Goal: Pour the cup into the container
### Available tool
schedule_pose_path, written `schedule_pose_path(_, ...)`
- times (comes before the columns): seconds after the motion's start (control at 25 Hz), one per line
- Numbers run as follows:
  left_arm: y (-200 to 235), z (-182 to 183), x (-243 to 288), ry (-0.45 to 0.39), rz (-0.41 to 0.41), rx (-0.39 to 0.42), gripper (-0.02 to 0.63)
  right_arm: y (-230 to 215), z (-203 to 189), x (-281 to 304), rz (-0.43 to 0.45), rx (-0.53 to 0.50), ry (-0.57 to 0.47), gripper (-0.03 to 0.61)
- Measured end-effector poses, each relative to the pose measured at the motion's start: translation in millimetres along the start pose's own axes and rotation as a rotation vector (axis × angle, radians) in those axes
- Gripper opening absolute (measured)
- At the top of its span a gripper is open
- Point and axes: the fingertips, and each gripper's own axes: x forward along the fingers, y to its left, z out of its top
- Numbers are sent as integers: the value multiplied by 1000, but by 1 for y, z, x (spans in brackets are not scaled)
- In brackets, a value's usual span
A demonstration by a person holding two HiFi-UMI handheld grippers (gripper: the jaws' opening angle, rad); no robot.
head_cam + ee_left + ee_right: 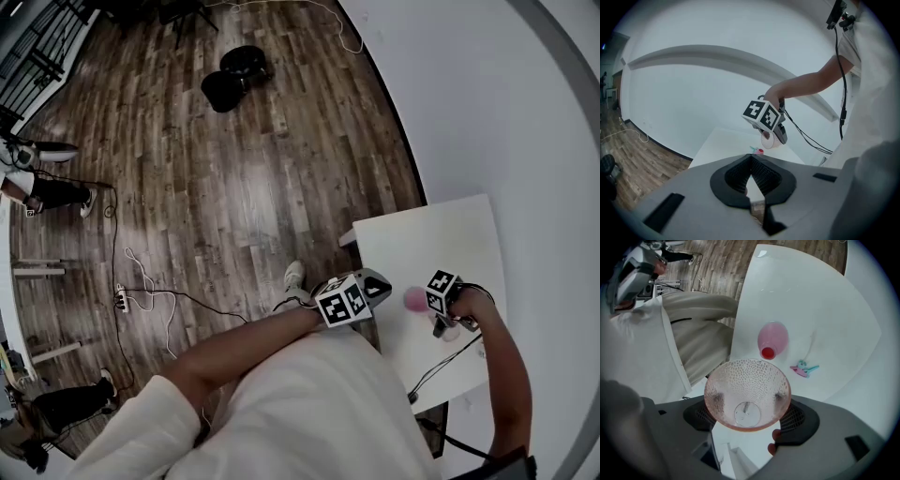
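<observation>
Clamped in the right gripper (747,414): a clear pinkish cup (746,380) with a dimpled wall, pressed from both sides by the dark pads, these visible through the plastic. Tipped well over, with the small round base low in the right gripper view and the wide rim around it. Held in the air above the white worktop (825,315), without touching it.

On the worktop just beyond the cup: the pink container (773,336), with its red mouth on the side nearer to the cup. Upright or lying: cannot tell. Apart from the cup, with bare worktop between the two. Right of the container in the same view, a small teal and pink object (804,368), lying flat, near the container but separate.

Left gripper (751,159) with jaws fully together and nothing between them. Held off the near side of the worktop, pointing toward the right gripper and the cup.

On each gripper a cube (342,305) with square black-and-white markers, made of block patterns only.

Along the bare right arm (811,82), a black cable (843,108). Below, in the head view, a dark wooden floor (234,187) with thin cords (141,298), two black round things (234,75) well apart from the worktop, and legs of other persons (47,192) at the left edge.
</observation>
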Motion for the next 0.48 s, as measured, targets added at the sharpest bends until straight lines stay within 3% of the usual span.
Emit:
schedule_pose_path(0.2, -8, 10, -2, -1, 71, -12, 11, 4, -13, 11, 40, 15, -178, 365)
schedule_pose_path(0.48, 5, 14, -28, -49, 256, -89, 11, 9, 6, -6, 62, 7, -651, 365)
